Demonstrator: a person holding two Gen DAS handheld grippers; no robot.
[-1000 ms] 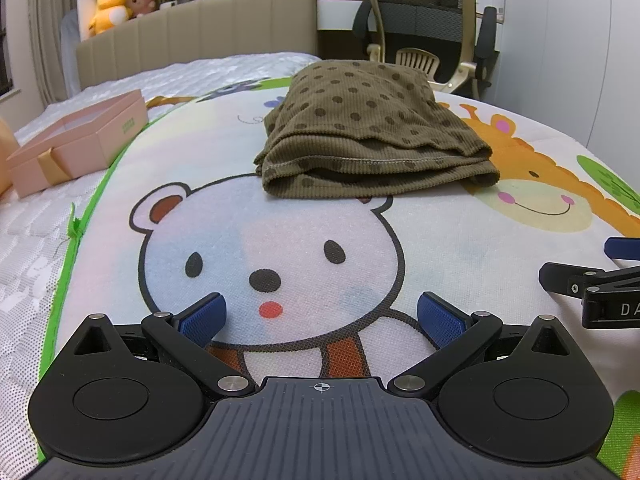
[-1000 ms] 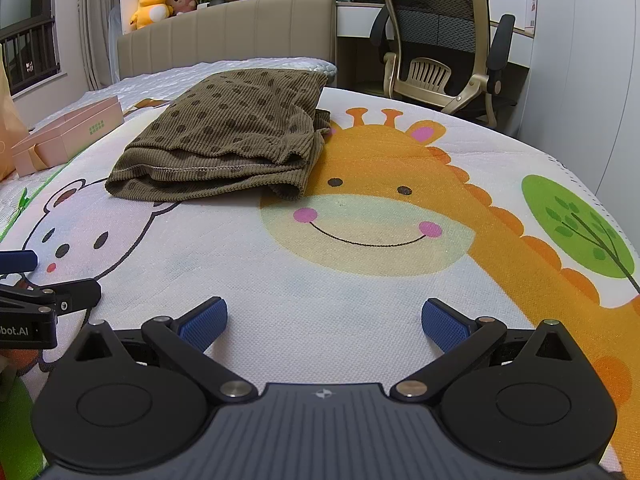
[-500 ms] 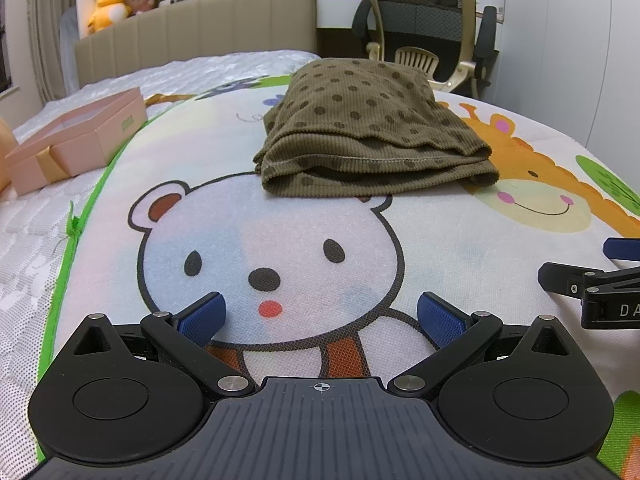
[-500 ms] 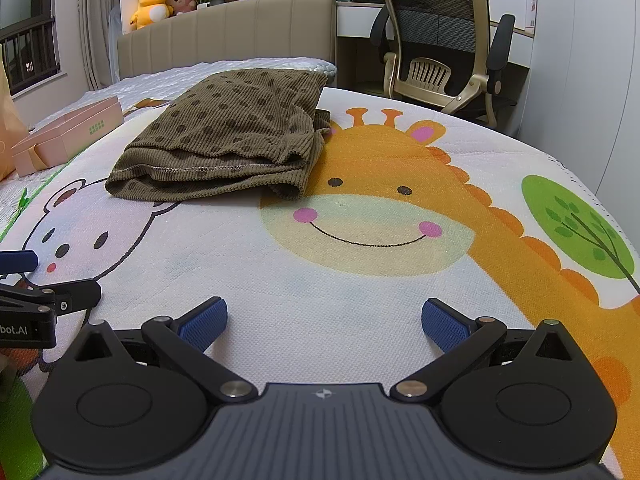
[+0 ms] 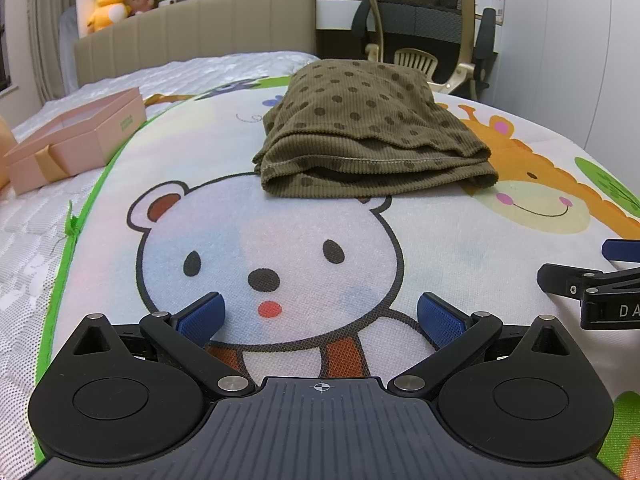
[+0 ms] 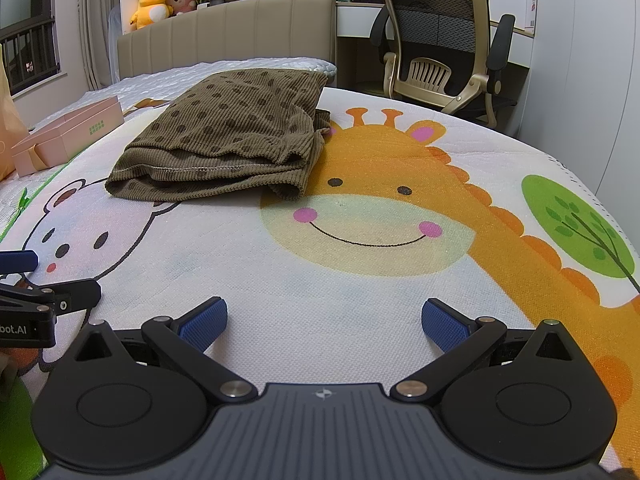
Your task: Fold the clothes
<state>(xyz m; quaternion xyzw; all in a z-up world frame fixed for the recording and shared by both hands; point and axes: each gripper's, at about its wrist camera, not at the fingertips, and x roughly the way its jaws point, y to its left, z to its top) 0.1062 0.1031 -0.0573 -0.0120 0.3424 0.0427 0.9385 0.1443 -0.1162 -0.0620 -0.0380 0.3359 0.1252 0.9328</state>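
An olive-brown garment with dark dots (image 5: 368,132) lies folded in a thick stack on the cartoon play mat (image 5: 288,240), its stitched hem facing me. The same garment (image 6: 228,136) sits at the upper left in the right wrist view. My left gripper (image 5: 320,316) is open over the bear's face, well short of the garment, with nothing between its blue pads. My right gripper (image 6: 324,320) is open too, low over the mat below the giraffe's face. Each gripper's tip shows at the edge of the other's view.
A pink gift box (image 5: 76,136) rests on the white bedspread to the left of the mat. A padded headboard (image 5: 192,28) with plush toys behind it closes off the far side. An office chair (image 6: 440,52) stands beyond the bed at the back right.
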